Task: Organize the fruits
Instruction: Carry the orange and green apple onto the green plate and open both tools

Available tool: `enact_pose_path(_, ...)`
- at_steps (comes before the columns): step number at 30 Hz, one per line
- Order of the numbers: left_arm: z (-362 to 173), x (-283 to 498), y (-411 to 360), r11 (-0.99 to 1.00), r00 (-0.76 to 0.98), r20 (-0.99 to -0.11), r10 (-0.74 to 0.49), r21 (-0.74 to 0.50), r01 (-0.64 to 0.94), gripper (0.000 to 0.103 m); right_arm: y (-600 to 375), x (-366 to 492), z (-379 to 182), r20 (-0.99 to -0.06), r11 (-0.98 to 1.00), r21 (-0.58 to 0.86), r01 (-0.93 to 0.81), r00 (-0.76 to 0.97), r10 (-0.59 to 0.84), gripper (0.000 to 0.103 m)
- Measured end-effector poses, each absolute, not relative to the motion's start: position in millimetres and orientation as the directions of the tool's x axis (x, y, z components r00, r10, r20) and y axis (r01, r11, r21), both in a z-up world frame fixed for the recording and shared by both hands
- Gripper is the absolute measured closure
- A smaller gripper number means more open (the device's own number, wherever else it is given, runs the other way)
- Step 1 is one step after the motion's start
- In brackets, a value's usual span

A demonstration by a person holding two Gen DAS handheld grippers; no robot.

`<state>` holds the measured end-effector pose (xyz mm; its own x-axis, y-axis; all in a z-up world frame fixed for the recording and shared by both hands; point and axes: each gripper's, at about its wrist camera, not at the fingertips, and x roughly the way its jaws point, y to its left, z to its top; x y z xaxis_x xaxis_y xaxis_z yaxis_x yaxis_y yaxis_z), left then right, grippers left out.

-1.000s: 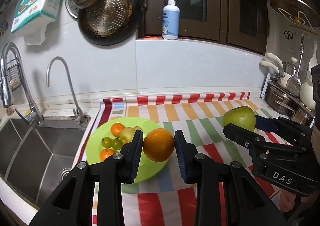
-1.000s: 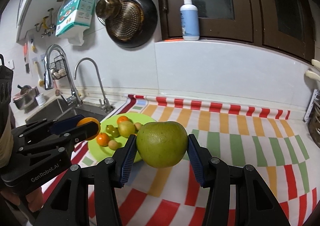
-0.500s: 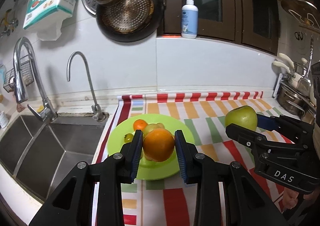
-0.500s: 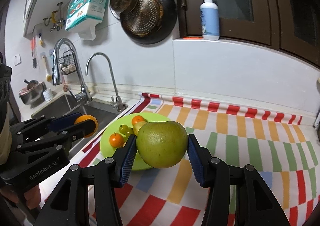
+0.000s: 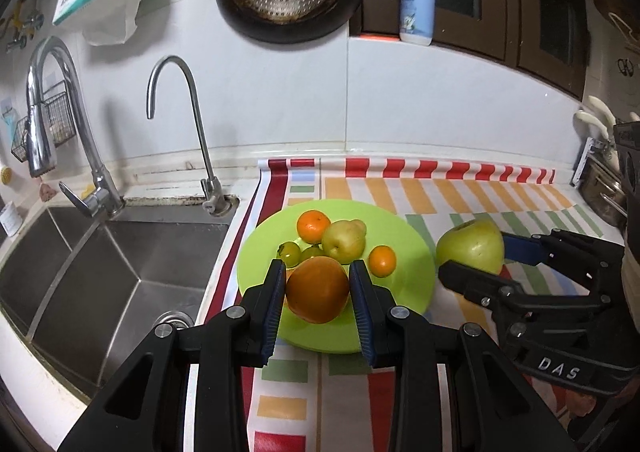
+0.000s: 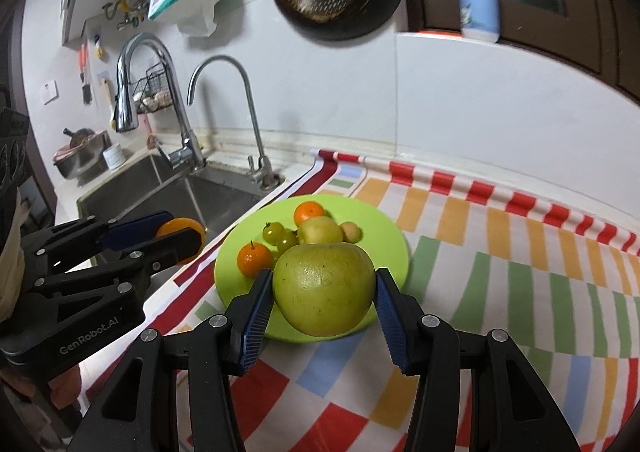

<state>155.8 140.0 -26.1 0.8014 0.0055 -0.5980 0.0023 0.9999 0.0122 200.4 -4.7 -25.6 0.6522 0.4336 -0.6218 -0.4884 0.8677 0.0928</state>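
Nearest to me, my left gripper (image 5: 318,294) pinches a large orange (image 5: 317,289) between its blue pads, and I hold it over the near, six o'clock edge of the lime-green plate (image 5: 408,294). My right gripper (image 6: 323,302) is clamped on a big green apple (image 6: 324,288), pads pressed against both its sides; in the right wrist view it hangs over the plate's near rim, and in the left wrist view it sits off the plate's three o'clock side, above the striped mat (image 5: 440,192). Neither fruit rests on anything yet.

Further in, the plate already carries a small pile: a mandarin (image 5: 382,261) at about three o'clock, two small green tomatoes (image 5: 289,252) toward nine o'clock, a pale yellow-green apple (image 5: 343,241) near the centre, and another mandarin (image 5: 313,227) at twelve o'clock. A small tan fruit peeks out behind the pile; I cannot tell what it is.

I judge the sorting well advanced: the small fruit is gathered, and what is left is setting down these two large pieces. The free room lies along the near half of the plate. Beyond it, at ten o'clock, the sink (image 5: 120,264) holds no fruit that I can see.
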Motion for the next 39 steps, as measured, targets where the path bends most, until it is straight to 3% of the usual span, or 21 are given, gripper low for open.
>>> enact_pose_path(11, -57.1, 191.7, 155.4, 1.000, 0.754, -0.657, 0.005, 0.016, 0.007, 0.070, 19.1, 236.9, -62.0, -0.690, 0.851, 0.110, -0.513, 0.577, 0.437, 0.052)
enact_pose_path(26, -78.5, 206.6, 151.9, 0.996, 0.701, -0.708, -0.079, -0.076, 0.035, 0.069, 21.9, 259.0, -82.2, -0.720, 0.856, 0.148, -0.495, 0.540, 0.436, 0.051)
enact_pose_path(29, -73.3, 204.3, 151.9, 0.997, 0.713, -0.698, -0.069, -0.069, 0.029, 0.068, 18.4, 257.8, -73.1, -0.692, 0.870, 0.130, -0.475, 0.585, 0.423, 0.043)
enact_pose_path(34, -61.5, 190.6, 153.9, 0.999, 0.743, -0.669, -0.031, -0.045, 0.001, 0.058, 8.3, 248.2, -58.2, -0.665, 0.890, 0.107, -0.444, 0.633, 0.396, 0.043)
enact_pose_path(38, -50.1, 174.3, 150.6, 1.000, 0.775, -0.632, 0.008, 0.002, -0.008, 0.053, -0.4, 232.1, -49.4, -0.649, 0.910, 0.090, -0.405, 0.669, 0.362, 0.034)
enact_pose_path(39, -47.6, 170.7, 149.7, 1.000, 0.784, -0.621, 0.015, 0.013, -0.009, 0.047, -2.2, 227.3, -47.5, -0.645, 0.914, 0.084, -0.397, 0.677, 0.354, 0.034)
